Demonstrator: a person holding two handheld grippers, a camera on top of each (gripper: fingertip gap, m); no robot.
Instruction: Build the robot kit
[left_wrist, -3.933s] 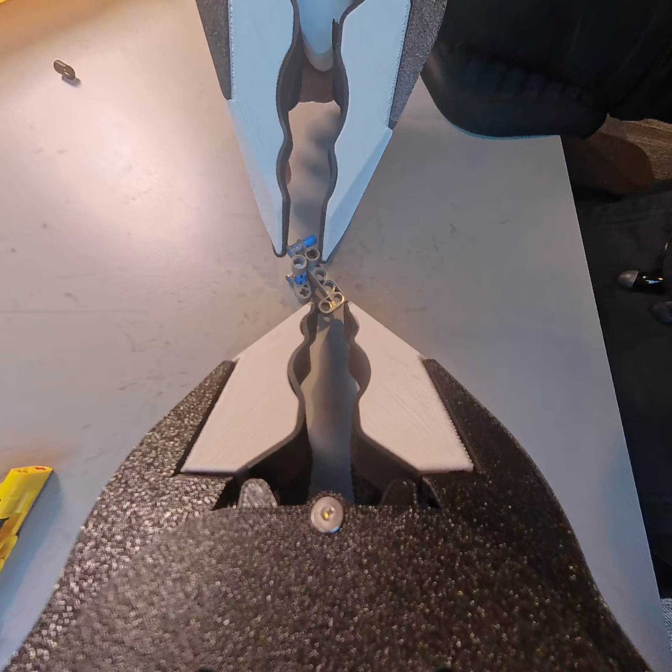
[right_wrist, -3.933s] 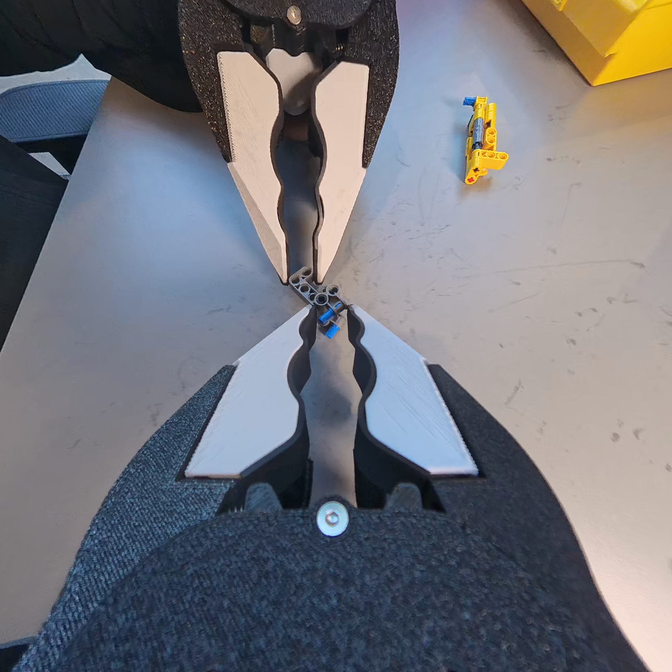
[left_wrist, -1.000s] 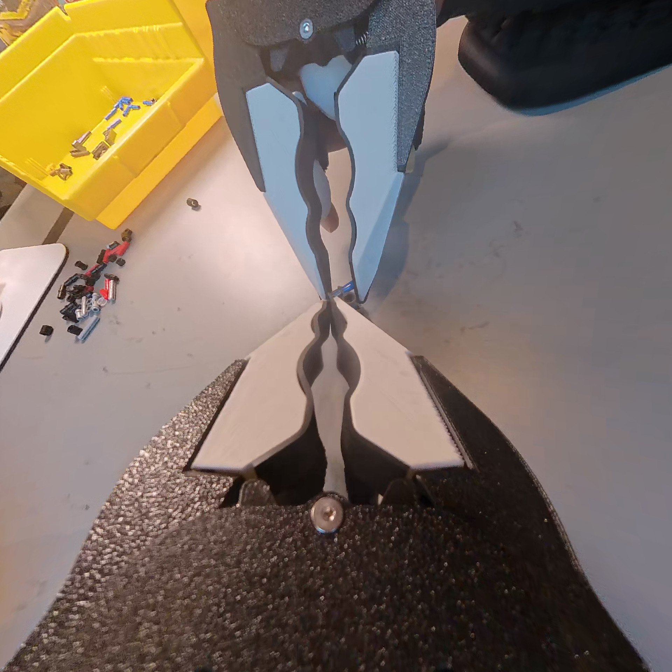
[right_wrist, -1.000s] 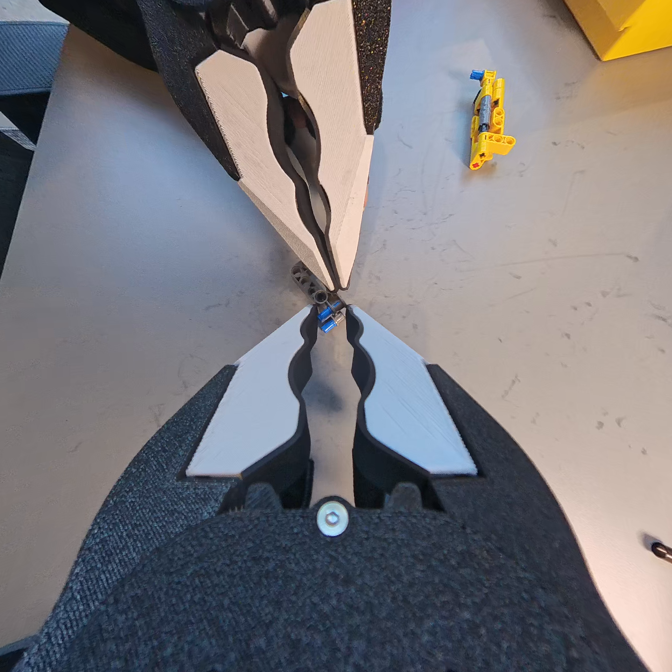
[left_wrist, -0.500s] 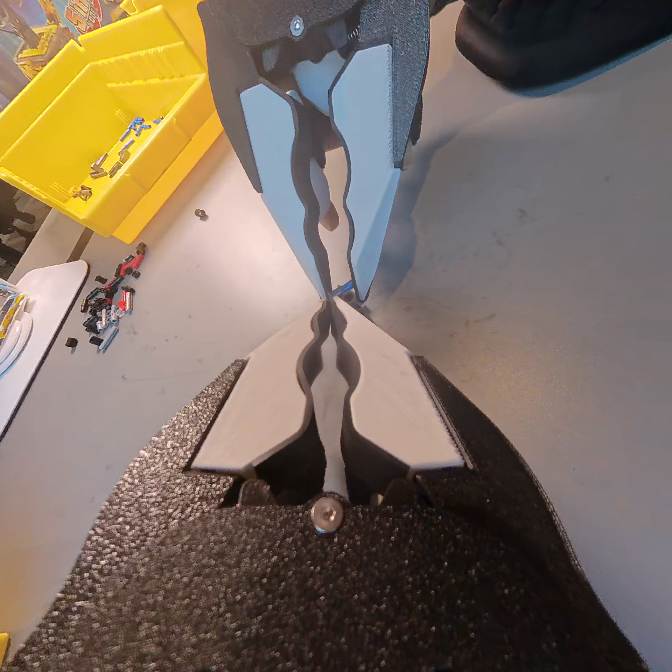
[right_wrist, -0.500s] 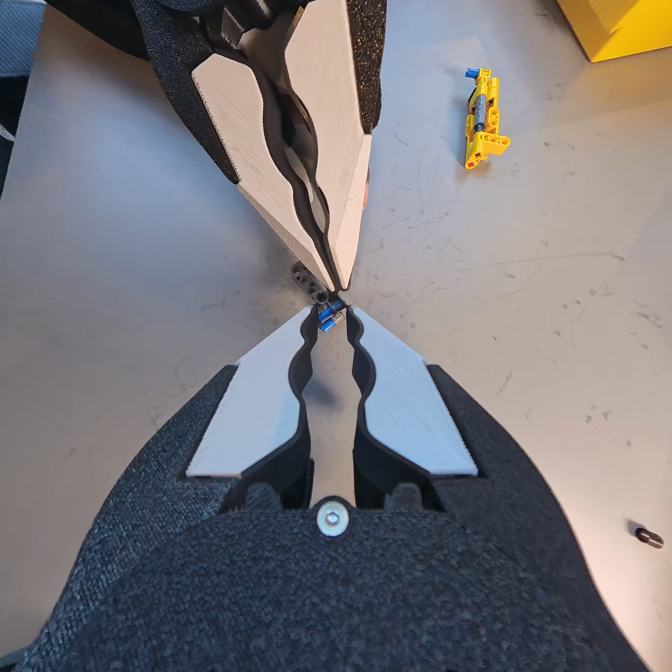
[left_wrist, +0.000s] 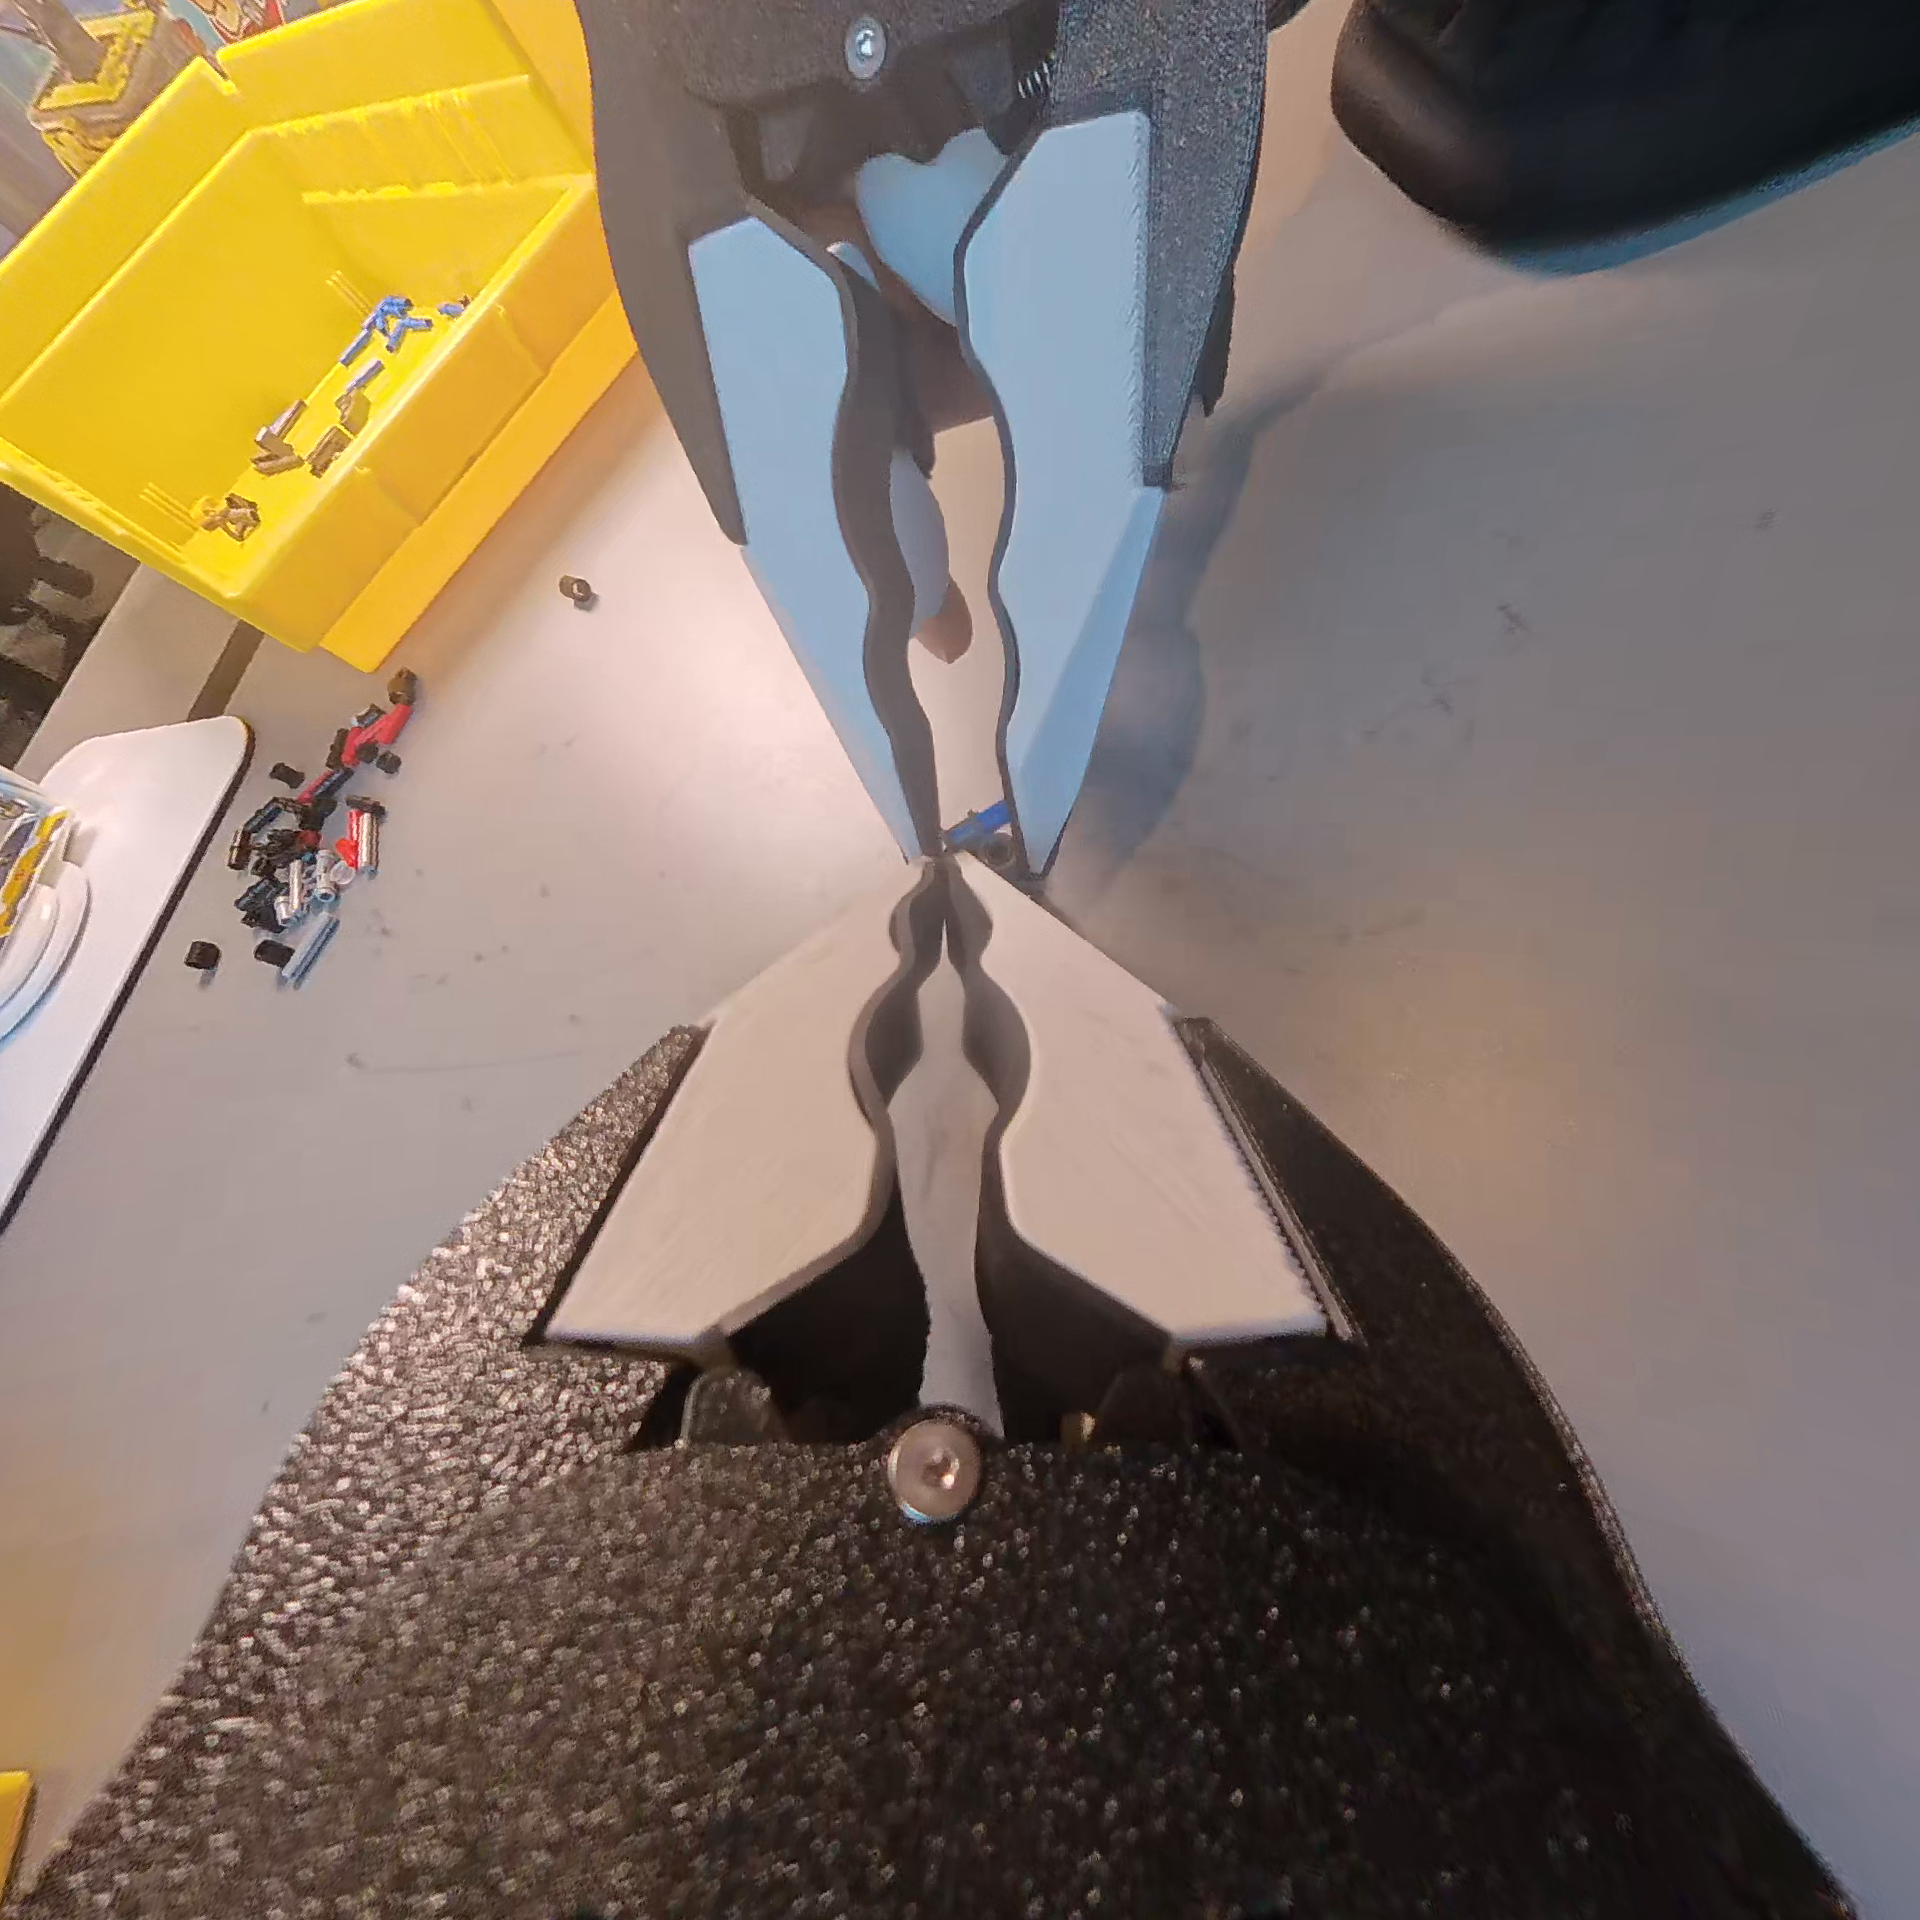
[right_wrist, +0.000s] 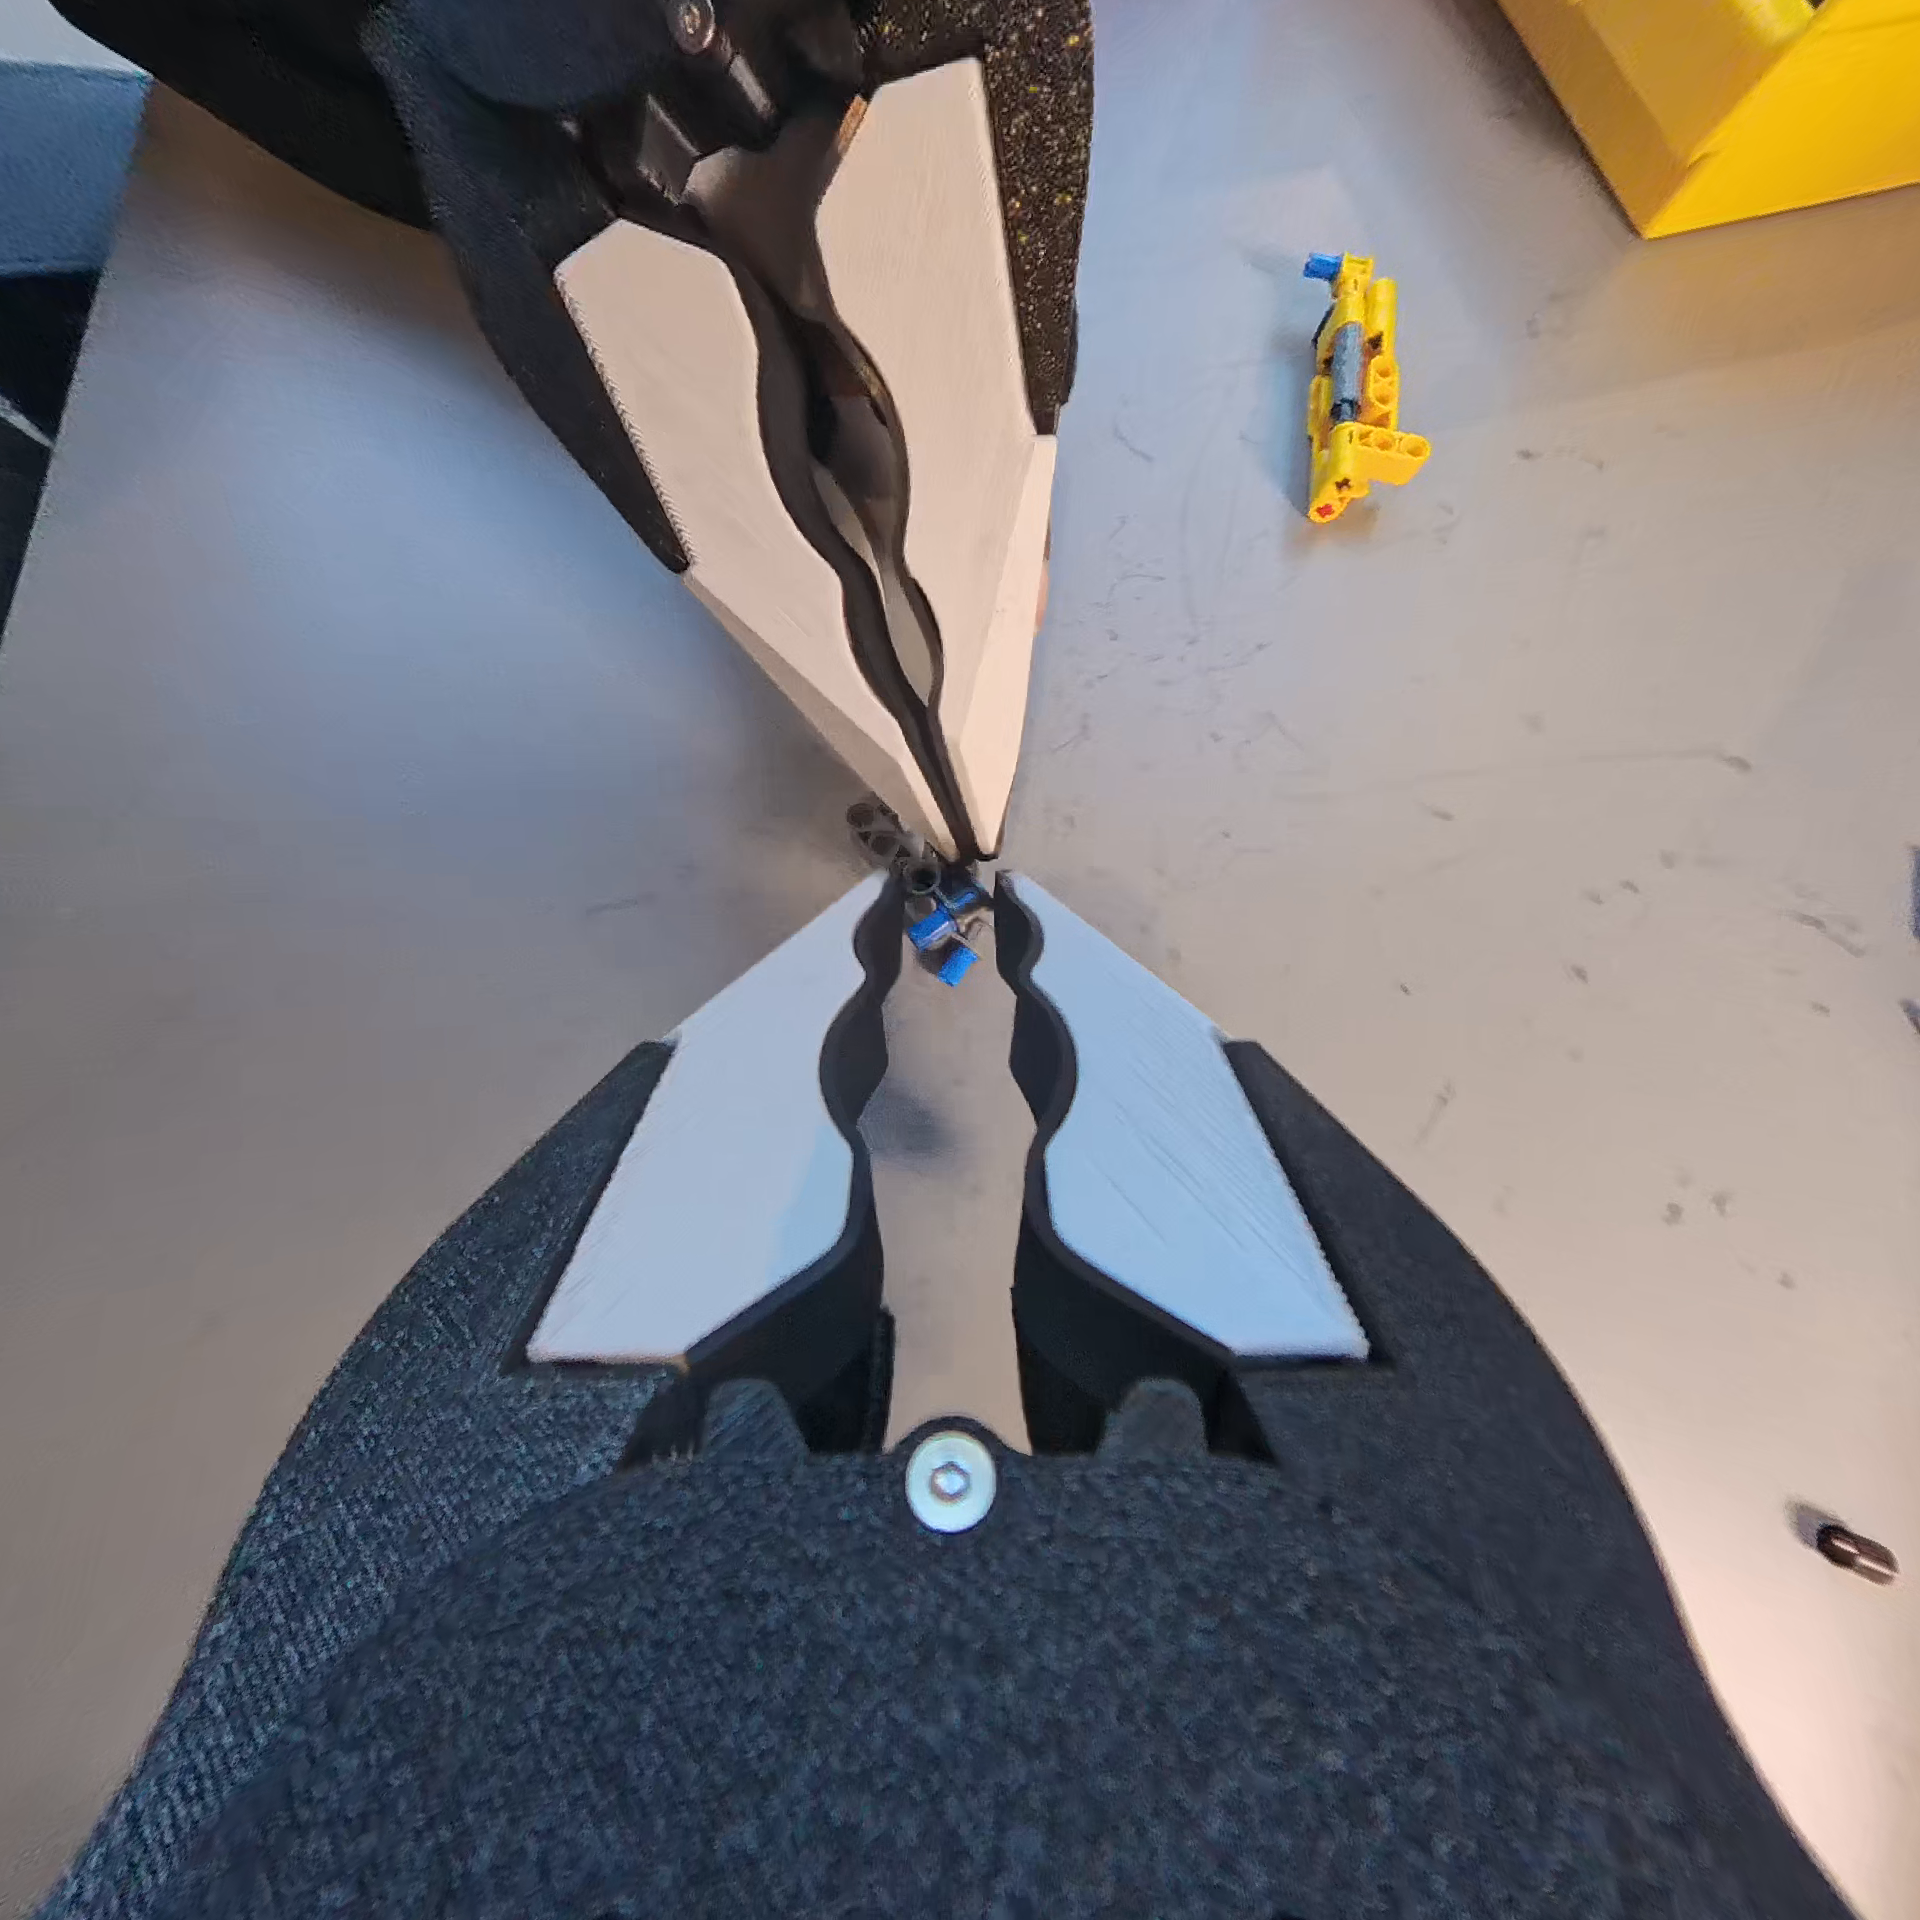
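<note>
A small grey beam assembly with blue pins (right_wrist: 940, 925) sits between the tips of my right gripper (right_wrist: 945, 883), which is shut on it a little above the grey table (right_wrist: 312, 727). My left gripper (left_wrist: 940, 873) comes in from the opposite side, tip to tip. Its fingers are closed and the tips meet at the far end of the assembly. In the right wrist view the left gripper (right_wrist: 966, 847) points down at the assembly, and a grey beam end (right_wrist: 873, 819) sticks out beside its tip. In the left wrist view only a blue and grey bit of the assembly (left_wrist: 982, 826) shows, inside the right gripper (left_wrist: 977, 842).
A yellow bin (left_wrist: 436, 582) with small parts stands at the back left. Near it lie a pile of small black, red and grey parts (left_wrist: 312, 842) and a white board (left_wrist: 114, 831). A yellow beam assembly (right_wrist: 1356, 384), another yellow bin corner (right_wrist: 1745, 104) and a black pin (right_wrist: 1855, 1555) lie to the right. The grippers are tip to tip, or close to it.
Since 3.9 s ago my left gripper has closed from a wider hold on the grey beam and both grippers have swung toward the yellow bin. In the last second they stay tip to tip.
</note>
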